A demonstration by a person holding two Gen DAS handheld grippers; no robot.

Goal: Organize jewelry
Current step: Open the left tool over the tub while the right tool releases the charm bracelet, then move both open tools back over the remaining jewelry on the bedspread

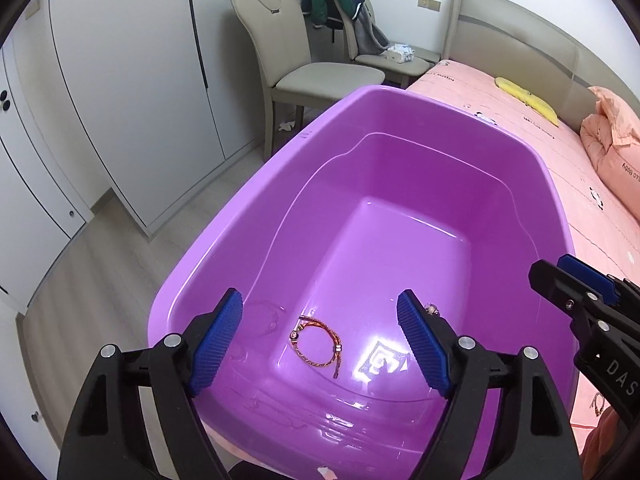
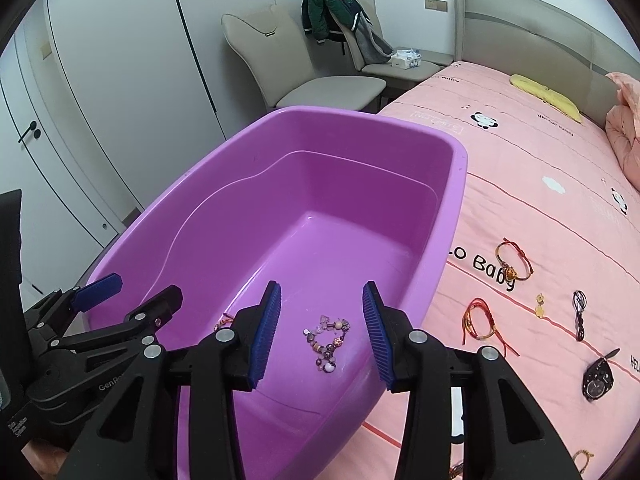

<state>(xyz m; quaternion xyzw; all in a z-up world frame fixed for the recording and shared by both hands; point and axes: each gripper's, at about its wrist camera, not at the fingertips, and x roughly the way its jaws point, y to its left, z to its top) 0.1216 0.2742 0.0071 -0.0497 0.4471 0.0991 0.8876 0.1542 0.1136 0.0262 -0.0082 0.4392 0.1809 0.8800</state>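
Note:
A purple plastic tub [image 1: 224,232] sits on the edge of the pink bed. My left gripper [image 1: 320,308] hangs open over its near end, above a red braided bracelet [image 1: 316,342] that lies loose on the tub floor. In the right wrist view my right gripper [image 2: 322,296] is open above a beaded bracelet [image 2: 326,338], also loose on the floor of the tub [image 2: 460,168]. Neither bracelet touches a pad. Each gripper shows at the edge of the other's view: right gripper [image 1: 572,288], left gripper [image 2: 132,296].
On the pink bed sheet [image 2: 520,168] right of the tub lie a red-gold bracelet [image 2: 514,266], a red cord bracelet [image 2: 478,322], a small gold charm [image 2: 540,305], a black pendant [image 2: 579,314] and a black watch [image 2: 598,378]. Beige chairs [image 1: 320,76] and white wardrobes [image 1: 132,100] stand behind.

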